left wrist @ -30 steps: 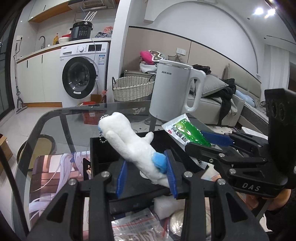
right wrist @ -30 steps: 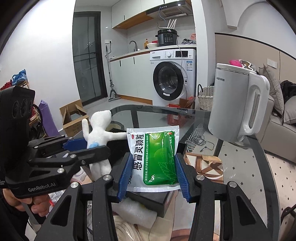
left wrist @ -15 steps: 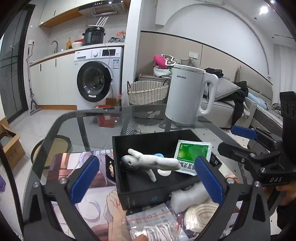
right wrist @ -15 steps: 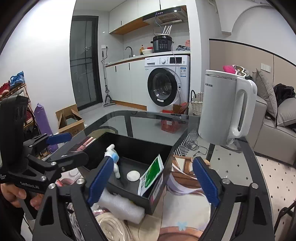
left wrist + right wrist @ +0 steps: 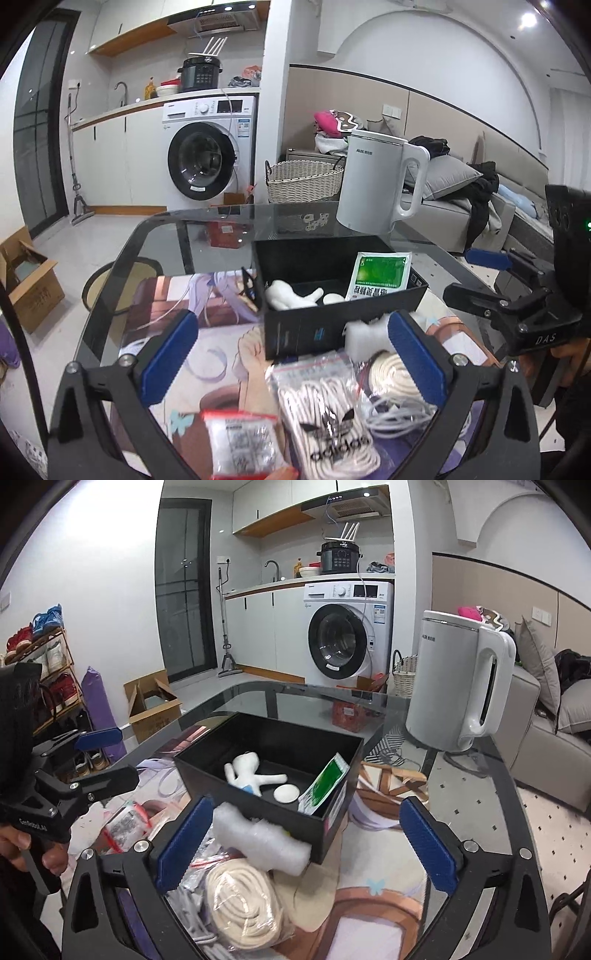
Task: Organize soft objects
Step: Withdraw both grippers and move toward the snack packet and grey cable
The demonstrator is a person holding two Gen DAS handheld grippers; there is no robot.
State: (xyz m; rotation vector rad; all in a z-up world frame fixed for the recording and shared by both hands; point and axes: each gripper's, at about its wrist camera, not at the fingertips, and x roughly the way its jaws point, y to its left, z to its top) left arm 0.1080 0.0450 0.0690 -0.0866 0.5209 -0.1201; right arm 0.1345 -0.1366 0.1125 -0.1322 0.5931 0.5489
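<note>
A black box (image 5: 306,332) (image 5: 258,805) stands on the glass table. In it lie a white plush toy (image 5: 291,294) (image 5: 247,771), a white round pad (image 5: 286,794) and a green sachet (image 5: 380,275) (image 5: 325,784) leaning on the box's right wall. My left gripper (image 5: 291,356) is open and empty, near side of the box, over a bagged white lace (image 5: 332,410) and a small red-topped bag (image 5: 240,443). My right gripper (image 5: 303,843) is open and empty, over a white foam piece (image 5: 262,840) and a coiled cream rope (image 5: 243,904).
A white kettle (image 5: 376,192) (image 5: 458,683) stands on the table beyond the box. A printed mat (image 5: 207,306) covers the near table. A grey cable (image 5: 399,410) lies by the rope. The glass edge (image 5: 122,258) curves on the left.
Both grippers opened and dropped the plush toy and the sachet into the box, then drew back toward me; several loose bagged items have come into view beneath them.
</note>
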